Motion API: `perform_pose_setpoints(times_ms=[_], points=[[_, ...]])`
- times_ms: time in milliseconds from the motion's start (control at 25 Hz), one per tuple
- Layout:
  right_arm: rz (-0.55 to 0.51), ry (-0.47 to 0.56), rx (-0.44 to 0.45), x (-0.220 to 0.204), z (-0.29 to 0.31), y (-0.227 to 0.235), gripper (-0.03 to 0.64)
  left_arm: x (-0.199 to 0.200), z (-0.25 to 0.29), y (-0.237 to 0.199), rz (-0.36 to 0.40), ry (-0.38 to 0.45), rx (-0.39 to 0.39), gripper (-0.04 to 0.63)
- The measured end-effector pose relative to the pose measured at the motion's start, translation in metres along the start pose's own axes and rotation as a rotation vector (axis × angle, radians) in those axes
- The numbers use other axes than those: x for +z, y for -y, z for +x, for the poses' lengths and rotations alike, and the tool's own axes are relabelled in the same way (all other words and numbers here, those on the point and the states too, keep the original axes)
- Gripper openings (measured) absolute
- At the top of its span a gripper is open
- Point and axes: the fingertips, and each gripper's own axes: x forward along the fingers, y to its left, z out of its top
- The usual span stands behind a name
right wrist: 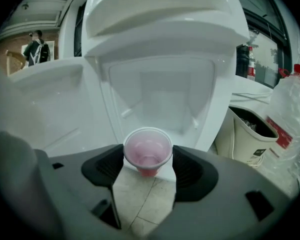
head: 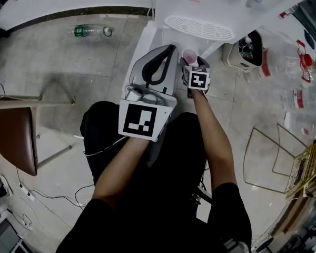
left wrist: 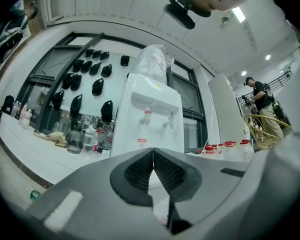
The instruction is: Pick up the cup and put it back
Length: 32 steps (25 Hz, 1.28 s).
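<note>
A small translucent pink cup [right wrist: 148, 153] sits upright between the pads of my right gripper [right wrist: 148, 166], which is shut on it and holds it off the tiled floor, just in front of the white water dispenser's recess [right wrist: 160, 89]. In the head view the cup [head: 189, 55] shows ahead of the right gripper's marker cube, below the dispenser's drip tray [head: 198, 28]. My left gripper [left wrist: 153, 160] is shut with nothing in it, its pads meeting, and it points level at the dispenser [left wrist: 155, 114]. From the head view the left gripper [head: 167, 50] lies just left of the cup.
A green bottle [head: 92, 31] lies on the floor at the left, and a brown chair [head: 16, 136] stands nearer. A white bin [head: 247, 49] and red-capped water bottles [head: 305, 62] stand right of the dispenser, with a wire rack [head: 274, 157] beyond. A person [left wrist: 262, 96] stands far off.
</note>
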Motion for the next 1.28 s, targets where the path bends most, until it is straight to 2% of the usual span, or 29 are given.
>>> perform_pose_setpoints(times_ms=[280,640,1120,1280], points=[[-0.03,0.019,0.098,0.005,-0.073,-0.01,0.295,0.008,0.002,0.012,0.054,0.03,0.004,0.008],[-0.053,0.038,0.183,0.027,-0.154,-0.007,0.295,0.004,0.012,0.034,0.092,0.005,-0.037,0.008],[-0.161,0.118,0.232,0.108,-0.233,-0.007,0.295,0.002,0.011,0.024,0.067,-0.014,-0.032,0.008],[-0.164,0.171,0.208,0.142,-0.245,0.001,0.295,0.006,0.01,0.023,0.067,0.0,-0.035,0.008]])
